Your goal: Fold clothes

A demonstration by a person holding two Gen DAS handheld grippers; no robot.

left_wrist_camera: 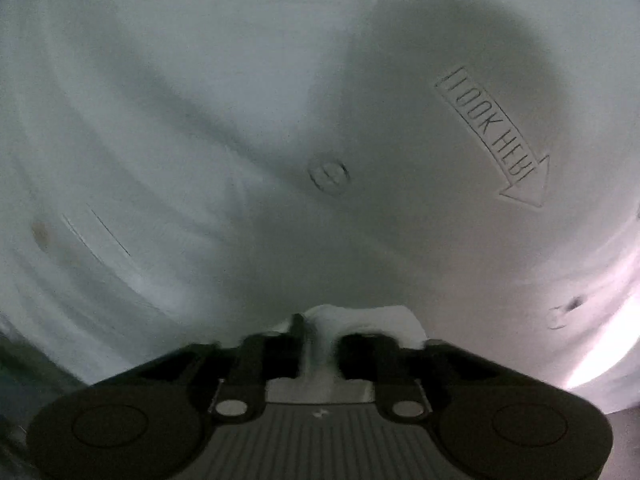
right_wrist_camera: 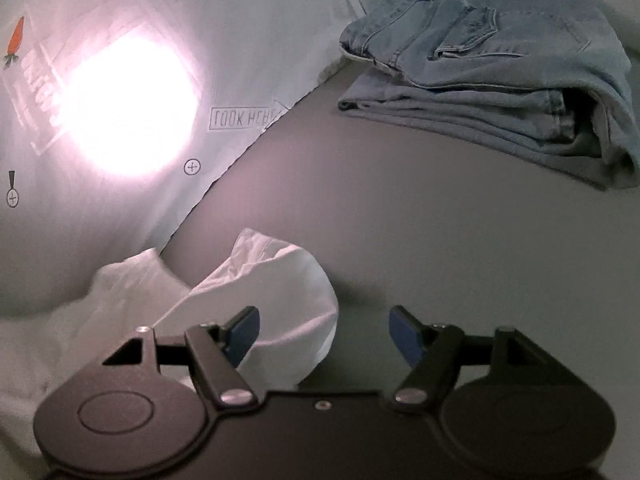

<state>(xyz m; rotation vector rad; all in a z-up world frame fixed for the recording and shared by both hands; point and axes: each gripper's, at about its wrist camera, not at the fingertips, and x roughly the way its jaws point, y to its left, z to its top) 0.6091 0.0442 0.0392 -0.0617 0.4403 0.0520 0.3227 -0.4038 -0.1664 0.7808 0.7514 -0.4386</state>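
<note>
A white T-shirt [left_wrist_camera: 280,120] with a mirrored "LOOK HERE" arrow print fills the left wrist view, hanging close in front of the camera. My left gripper [left_wrist_camera: 320,340] is shut on a pinch of its fabric. In the right wrist view the same white shirt [right_wrist_camera: 248,40] hangs at the left, backlit by a bright light, with a carrot print and small plus marks. A white sleeve or corner [right_wrist_camera: 280,292] droops just left of my right gripper [right_wrist_camera: 324,332]. That gripper is open and empty, its blue pads wide apart above the grey surface.
A folded pair of light blue jeans [right_wrist_camera: 500,76] lies on the grey tabletop [right_wrist_camera: 400,240] at the upper right of the right wrist view. A strong light glare shines through the shirt at the left.
</note>
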